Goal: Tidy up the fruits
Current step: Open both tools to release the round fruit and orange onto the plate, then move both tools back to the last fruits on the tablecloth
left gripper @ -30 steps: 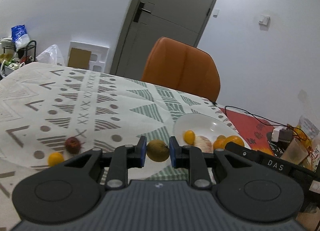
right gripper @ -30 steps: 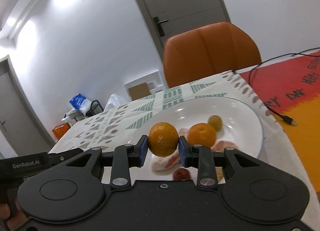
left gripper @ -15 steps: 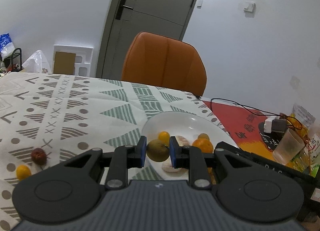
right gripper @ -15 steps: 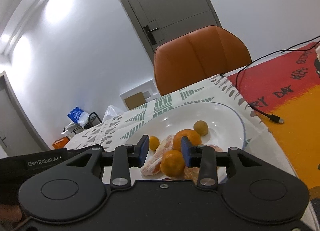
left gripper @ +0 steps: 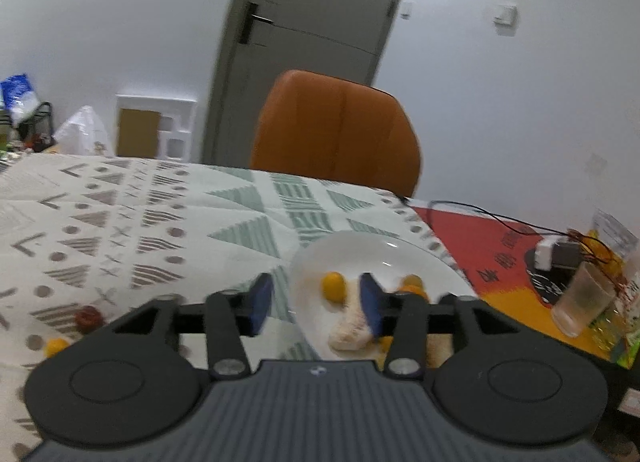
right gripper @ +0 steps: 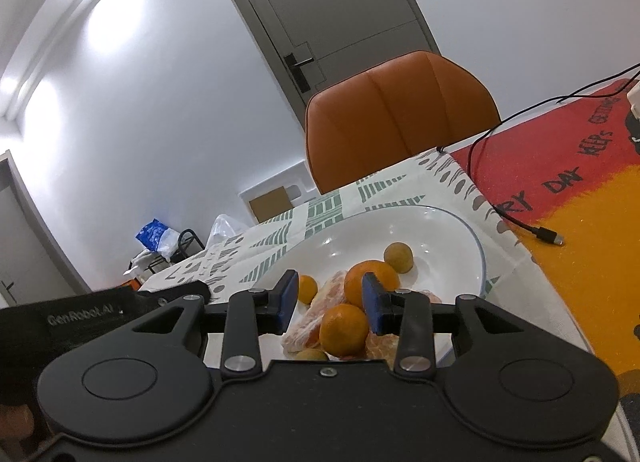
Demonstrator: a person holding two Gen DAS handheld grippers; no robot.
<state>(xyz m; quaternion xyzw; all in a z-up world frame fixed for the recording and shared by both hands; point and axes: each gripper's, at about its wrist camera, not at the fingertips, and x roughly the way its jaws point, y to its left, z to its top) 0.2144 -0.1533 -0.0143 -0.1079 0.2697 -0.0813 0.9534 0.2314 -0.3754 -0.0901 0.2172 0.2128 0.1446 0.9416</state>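
Tongs: left (left gripper: 316, 300) opening, empty | right (right gripper: 330, 296) released | glossy round plate (right gripper: 452, 229)

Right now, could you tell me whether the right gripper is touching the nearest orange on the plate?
Apart. In the right wrist view the right gripper stands open above the plate, and the orange lies below and between its blue pads, with white plate showing on either side.

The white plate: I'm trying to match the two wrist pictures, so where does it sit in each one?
Left wrist view: the white plate lies right of centre, just beyond the left gripper, whose jaws are opening with nothing between them.
Right wrist view: the plate fills the centre, ahead of the right gripper, fruit piled at its near side.
Shared landmark: the orange chair stands behind the table in both.
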